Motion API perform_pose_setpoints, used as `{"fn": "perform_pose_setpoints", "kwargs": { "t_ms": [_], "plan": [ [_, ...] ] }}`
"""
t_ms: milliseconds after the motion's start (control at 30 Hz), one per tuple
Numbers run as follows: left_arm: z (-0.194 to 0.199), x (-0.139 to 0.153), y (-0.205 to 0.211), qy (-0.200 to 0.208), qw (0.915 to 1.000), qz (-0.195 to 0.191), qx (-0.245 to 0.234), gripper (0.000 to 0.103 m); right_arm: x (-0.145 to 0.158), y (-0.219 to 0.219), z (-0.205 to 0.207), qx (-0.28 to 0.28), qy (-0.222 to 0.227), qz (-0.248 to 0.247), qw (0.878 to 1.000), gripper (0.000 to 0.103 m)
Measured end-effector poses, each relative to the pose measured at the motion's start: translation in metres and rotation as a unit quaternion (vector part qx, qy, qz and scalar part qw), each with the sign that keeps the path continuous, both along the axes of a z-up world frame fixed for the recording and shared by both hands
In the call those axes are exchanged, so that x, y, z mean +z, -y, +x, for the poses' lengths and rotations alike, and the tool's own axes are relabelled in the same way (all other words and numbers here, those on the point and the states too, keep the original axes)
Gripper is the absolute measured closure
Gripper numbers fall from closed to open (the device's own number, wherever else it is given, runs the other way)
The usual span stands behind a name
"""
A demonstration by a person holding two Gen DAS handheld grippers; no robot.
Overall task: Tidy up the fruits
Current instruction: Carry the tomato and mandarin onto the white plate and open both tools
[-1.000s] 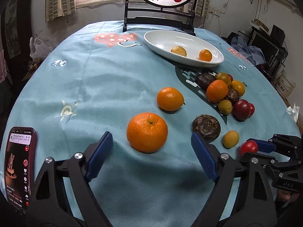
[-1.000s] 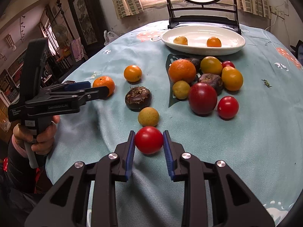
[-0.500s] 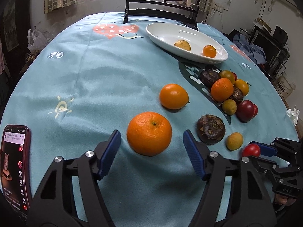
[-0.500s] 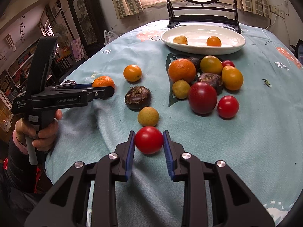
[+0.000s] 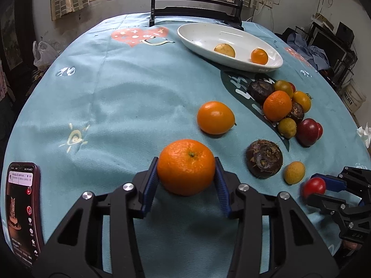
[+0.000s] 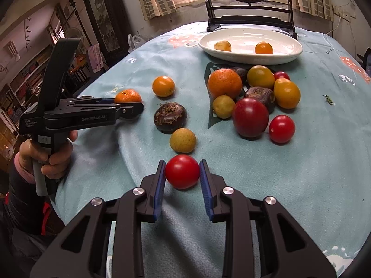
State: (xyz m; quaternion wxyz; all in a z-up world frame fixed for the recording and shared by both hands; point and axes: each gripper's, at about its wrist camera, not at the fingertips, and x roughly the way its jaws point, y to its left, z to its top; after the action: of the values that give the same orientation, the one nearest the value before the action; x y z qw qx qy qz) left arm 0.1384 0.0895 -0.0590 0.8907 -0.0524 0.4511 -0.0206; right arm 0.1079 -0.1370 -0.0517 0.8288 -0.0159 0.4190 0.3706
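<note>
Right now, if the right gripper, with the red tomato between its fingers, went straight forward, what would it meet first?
Probably the small yellow-brown fruit, directly ahead of the red tomato held in the right gripper; depth is unclear.

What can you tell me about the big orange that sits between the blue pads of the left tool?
The big orange is round and bright, with dimpled, slightly glossy peel and a small green-brown stem scar facing up. It looks whole and unbruised. It rests on the light blue tablecloth, near the table's front edge, apart from the other fruit. The left tool is shut on it, with one blue pad pressed against each side. From the right wrist view only its top shows, behind the tool's black body.
</note>
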Motion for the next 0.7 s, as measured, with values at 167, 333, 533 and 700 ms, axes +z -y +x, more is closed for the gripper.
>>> {"fn": "perform_pose_setpoints", "kwargs": {
  "t_ms": [167, 333, 533, 700],
  "plan": [
    [0.009, 0.029, 0.005, 0.034, 0.9986, -0.038, -0.010, 0.057, 0.024, 0.012, 0.017, -0.004, 0.023, 0.030, 0.999, 0.073],
    [0.042, 0.057, 0.034, 0.066, 0.9964, -0.043, -0.032, 0.057, 0.050, 0.019, 0.061, -0.043, 0.061, 0.031, 0.997, 0.073],
    [0.115, 0.074, 0.063, 0.079, 0.9945, -0.058, -0.037, 0.057, 0.064, 0.026, 0.144, -0.112, 0.096, 0.039, 0.988, 0.073],
    [0.189, 0.066, 0.060, 0.040, 0.9986, -0.034, 0.000, 0.057, 0.046, 0.030, 0.226, -0.159, 0.035, 0.051, 0.985, 0.073]
  ]
}}
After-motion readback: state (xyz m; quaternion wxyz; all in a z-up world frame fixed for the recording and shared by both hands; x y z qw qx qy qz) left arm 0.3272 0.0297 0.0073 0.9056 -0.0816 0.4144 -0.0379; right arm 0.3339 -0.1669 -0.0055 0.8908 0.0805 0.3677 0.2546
